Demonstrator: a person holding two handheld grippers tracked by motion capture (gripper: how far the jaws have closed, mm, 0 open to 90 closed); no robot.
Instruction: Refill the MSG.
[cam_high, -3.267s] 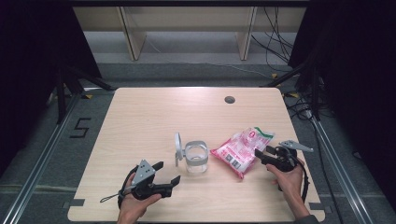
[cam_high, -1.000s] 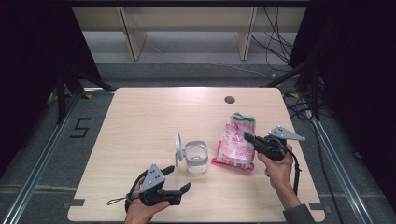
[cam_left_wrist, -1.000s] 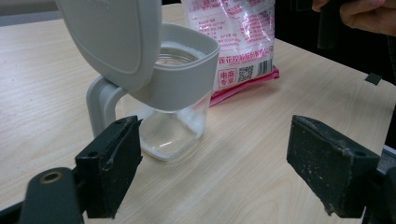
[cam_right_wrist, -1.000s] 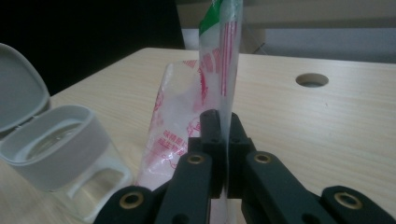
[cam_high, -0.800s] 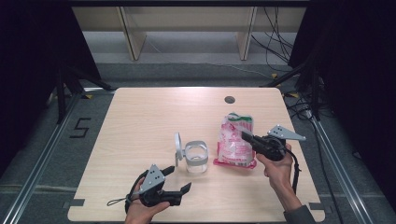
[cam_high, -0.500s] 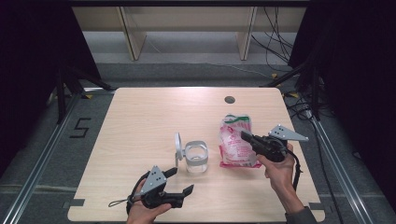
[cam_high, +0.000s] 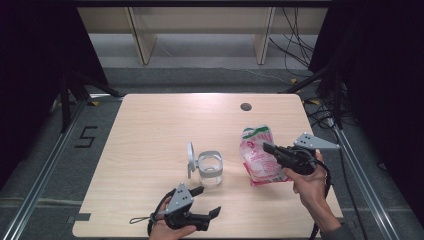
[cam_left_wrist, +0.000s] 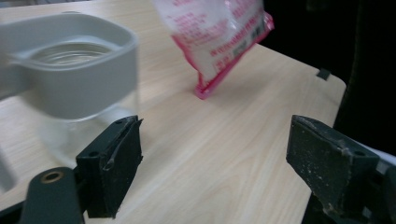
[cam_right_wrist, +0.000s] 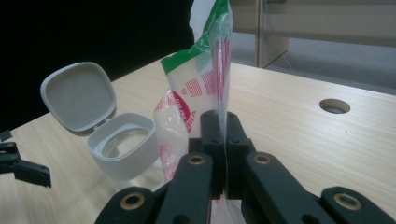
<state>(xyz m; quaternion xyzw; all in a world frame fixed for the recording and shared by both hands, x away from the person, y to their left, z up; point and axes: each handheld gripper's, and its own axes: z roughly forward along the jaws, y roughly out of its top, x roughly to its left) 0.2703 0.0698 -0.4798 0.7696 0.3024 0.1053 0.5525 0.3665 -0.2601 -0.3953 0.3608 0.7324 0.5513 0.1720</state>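
Pink snack bag (cam_high: 258, 159), print unreadable, floor marking "5" (cam_high: 86, 136)

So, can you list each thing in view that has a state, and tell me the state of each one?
Jar: upright on the table, open, looks empty.
Jar lid: hinged back, standing up.
Pink bag: top torn open, tipped up on its lower edge, pinched in the right tool.
Right tool: shut on the bag's edge.
Left tool: jaws wide open, nothing between them, next to the jar.
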